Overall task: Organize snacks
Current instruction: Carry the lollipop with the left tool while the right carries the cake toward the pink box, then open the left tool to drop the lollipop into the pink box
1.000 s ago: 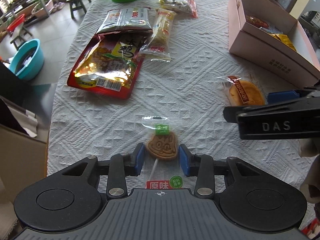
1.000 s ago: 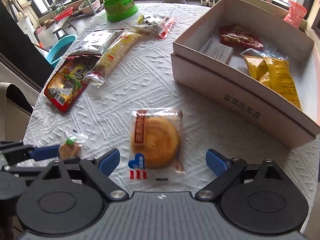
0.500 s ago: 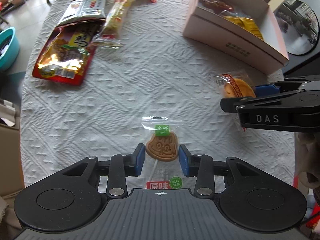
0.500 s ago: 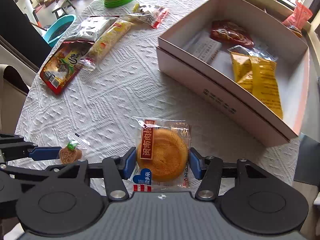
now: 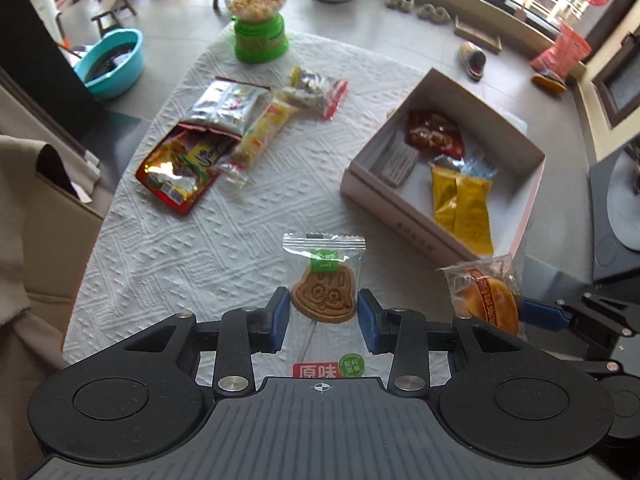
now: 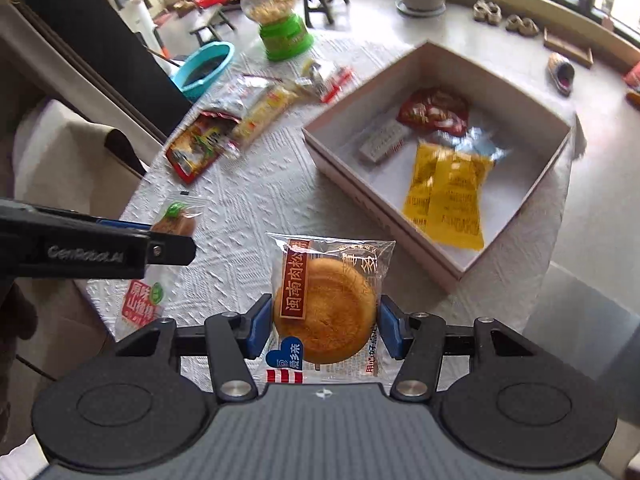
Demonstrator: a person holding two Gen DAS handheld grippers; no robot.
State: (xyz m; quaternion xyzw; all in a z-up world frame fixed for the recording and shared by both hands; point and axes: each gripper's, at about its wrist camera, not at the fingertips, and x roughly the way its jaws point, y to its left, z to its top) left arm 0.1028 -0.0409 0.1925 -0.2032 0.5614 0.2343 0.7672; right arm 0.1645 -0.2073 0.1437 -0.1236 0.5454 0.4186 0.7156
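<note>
Left wrist view: the left gripper (image 5: pixel 323 322) is closed on a wrapped lolly (image 5: pixel 323 294), its blue pads pressing the biscuit-shaped head from both sides, the stick and red label trailing back toward the camera. The lolly appears to be held above the worktop (image 5: pixel 168 248), which lies well below. On the far left of the cloth lie loose snacks: a red bag (image 5: pixel 178 170), a silver pack (image 5: pixel 228 106) and a yellow bar (image 5: pixel 262 132), with a green dispenser (image 5: pixel 258 20) beyond them. To the right stands the open box (image 5: pixel 396 208), already holding a red packet, a grey one and two yellow sachets (image 5: pixel 460 208). Further right, the right gripper (image 6: pixel 323 330) is clamped on a bagged cake (image 6: pixel 326 310), likewise clear of the cloth; in its own view the box (image 6: pixel 348 172) sits ahead and to the right. My reading is that both pick-ups are done and the carrying step is in hand. Next, each gripper would need to travel over the near wall of the box, find bare floor beside the sachets, lower and let go; the cake is nearer, so it likely goes first, and the two grippers should stay apart over the box.
</note>
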